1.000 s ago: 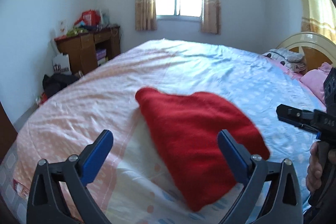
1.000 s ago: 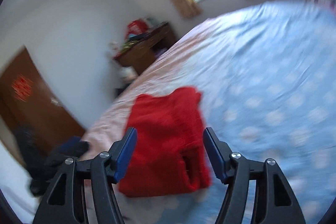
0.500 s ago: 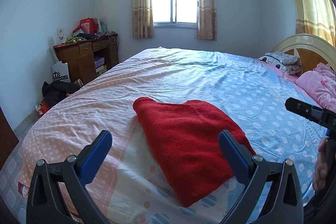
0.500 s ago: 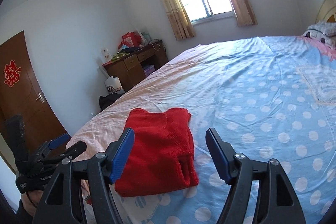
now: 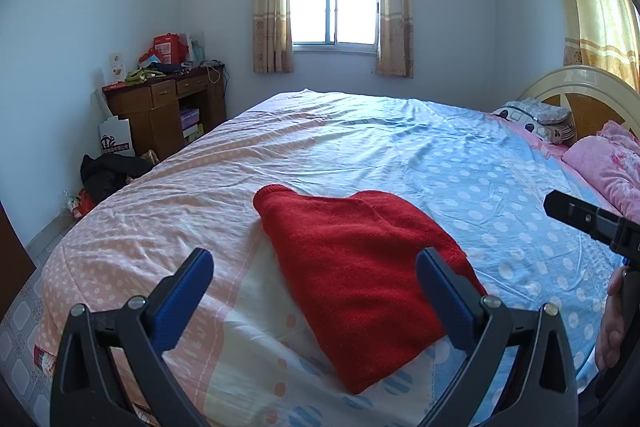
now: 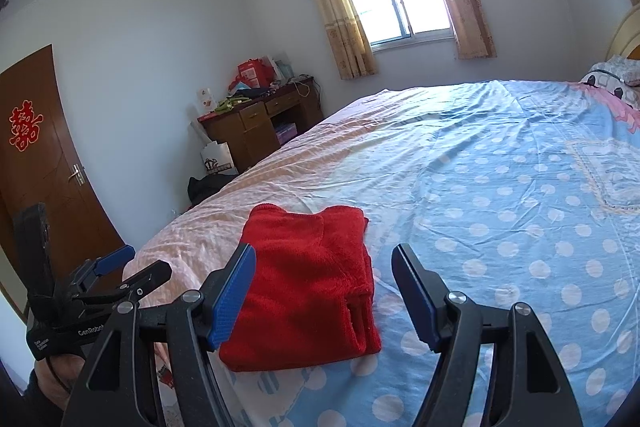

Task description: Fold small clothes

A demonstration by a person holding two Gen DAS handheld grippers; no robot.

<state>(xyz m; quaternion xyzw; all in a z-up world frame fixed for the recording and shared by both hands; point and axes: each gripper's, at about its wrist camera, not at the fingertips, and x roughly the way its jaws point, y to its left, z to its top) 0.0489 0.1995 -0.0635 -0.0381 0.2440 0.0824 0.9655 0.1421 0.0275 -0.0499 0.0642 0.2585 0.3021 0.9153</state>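
**A:** How do the jaws stand?

**B:** Both pairs spread wide, nothing between them. The left gripper hangs above the near edge of the bed, and the right gripper does the same a little to its side (each shows at the margin of the other's view).

**A:** And the garment?

**B:** The small red knitted garment lies on the polka-dot bedspread in peach and pale blue, just ahead of and below both sets of jaws, touching neither. It is a compact, squarish bundle with layers stacked; from the right wrist view a doubled edge with a pocket-like gap faces the right jaws.

**A:** So which step is this?

**B:** I judge the folding of this piece to be done or nearly so, with both grippers clear of it. No other clothes to fold show on the bed ahead of the jaws.

**A:** What does the next move call for?

**B:** Either a last tidy, pinching all layers of a near corner at once so the stack doesn't slide apart, or leaving it alone. I can't tell which.
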